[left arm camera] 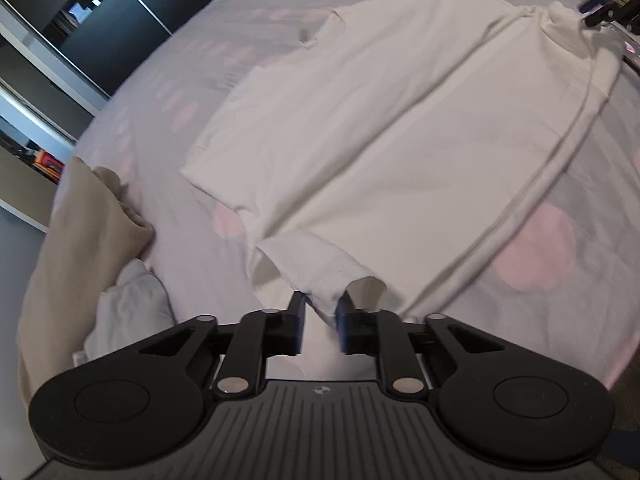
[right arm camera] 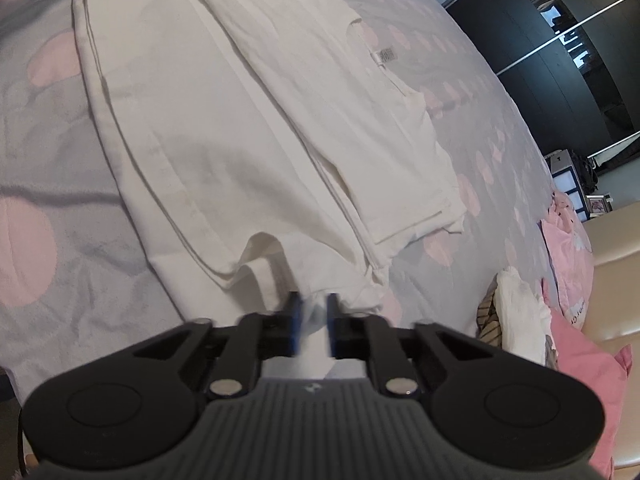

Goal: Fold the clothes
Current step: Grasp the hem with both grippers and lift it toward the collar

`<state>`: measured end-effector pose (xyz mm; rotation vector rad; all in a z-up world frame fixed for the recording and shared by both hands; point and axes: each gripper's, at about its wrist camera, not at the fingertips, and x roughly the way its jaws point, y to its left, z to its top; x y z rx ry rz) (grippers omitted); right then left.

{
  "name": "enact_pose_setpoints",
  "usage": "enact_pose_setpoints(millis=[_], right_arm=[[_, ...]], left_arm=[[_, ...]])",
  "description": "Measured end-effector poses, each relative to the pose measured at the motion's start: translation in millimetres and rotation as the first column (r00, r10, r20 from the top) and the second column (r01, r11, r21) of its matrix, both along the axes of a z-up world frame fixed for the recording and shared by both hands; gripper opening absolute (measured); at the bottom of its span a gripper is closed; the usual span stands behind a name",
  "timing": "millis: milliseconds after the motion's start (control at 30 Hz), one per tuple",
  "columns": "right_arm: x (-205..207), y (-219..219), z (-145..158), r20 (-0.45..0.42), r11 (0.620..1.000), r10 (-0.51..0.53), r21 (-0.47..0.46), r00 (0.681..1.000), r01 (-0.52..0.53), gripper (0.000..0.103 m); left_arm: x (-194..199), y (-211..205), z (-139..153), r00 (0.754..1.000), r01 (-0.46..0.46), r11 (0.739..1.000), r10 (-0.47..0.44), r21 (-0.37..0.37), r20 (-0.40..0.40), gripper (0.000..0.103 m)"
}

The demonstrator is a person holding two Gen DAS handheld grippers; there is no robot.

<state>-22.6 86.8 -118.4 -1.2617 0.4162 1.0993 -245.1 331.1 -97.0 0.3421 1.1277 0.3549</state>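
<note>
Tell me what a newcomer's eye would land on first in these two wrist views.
A large white cotton shirt lies spread flat across the middle of the grey bedspread with pink blotches. The left gripper and the right gripper each pinch its near edge at the bottom of their views. A crumpled beige garment lies at the left of the left wrist view.
</note>
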Motion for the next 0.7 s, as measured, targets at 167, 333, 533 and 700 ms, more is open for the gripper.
enact_pose_setpoints(millis=[167, 333, 533, 700], right_arm=[[16, -10, 26, -0.018, 0.990, -0.109, 0.093, 0.994, 0.110, 0.003], [35, -26, 55, -0.019, 0.965, -0.216, 0.150, 0.976, 0.217, 0.003], [38, -34, 89, -0.027, 0.952, -0.238, 0.191, 0.971, 0.239, 0.002], [41, -35, 120, 0.012, 0.946, -0.246, 0.222, 0.969, 0.238, 0.002]], left_arm=[[-5, 11, 27, 0.996, -0.058, 0.998, 0.058, -0.003, 0.070, 0.002], [-13, 27, 58, 0.982, -0.135, 0.990, 0.138, -0.032, 0.127, 0.002], [-19, 38, 101, 0.967, -0.167, 0.983, 0.178, -0.074, 0.180, 0.002], [-29, 75, 143, 0.889, -0.288, 0.897, 0.381, -0.337, 0.254, 0.002]])
